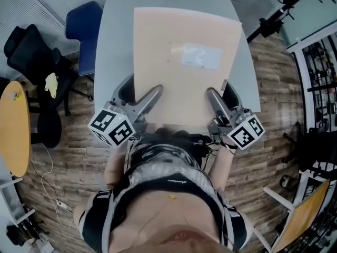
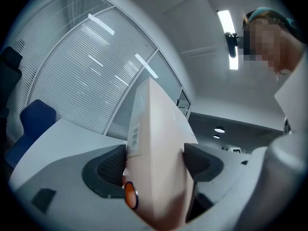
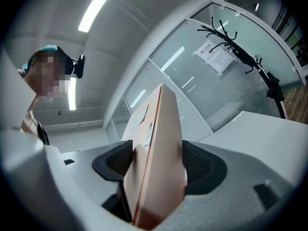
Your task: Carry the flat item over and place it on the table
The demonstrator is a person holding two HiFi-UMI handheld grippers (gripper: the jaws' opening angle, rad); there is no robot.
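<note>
A person held a flat peach-coloured box (image 1: 184,83) by its near edge with both grippers. The left gripper (image 1: 138,96) was clamped on the near left part of that edge, and its own view showed the dark pads (image 2: 108,165) pressed against both faces of the box (image 2: 159,129). The right gripper (image 1: 224,96) gripped the near right part in the same way, with the box (image 3: 159,138) wedged between its pads (image 3: 199,162). The box lay level over a grey table (image 1: 113,36) and covered most of its top; whether it touched the top could not be told. A pale label (image 1: 201,56) sat on the upper face of the box. A blue chair (image 1: 83,28) stood at the table's far left corner, with a black office chair (image 1: 31,51) beyond it on the wooden floor (image 1: 73,136)
</note>
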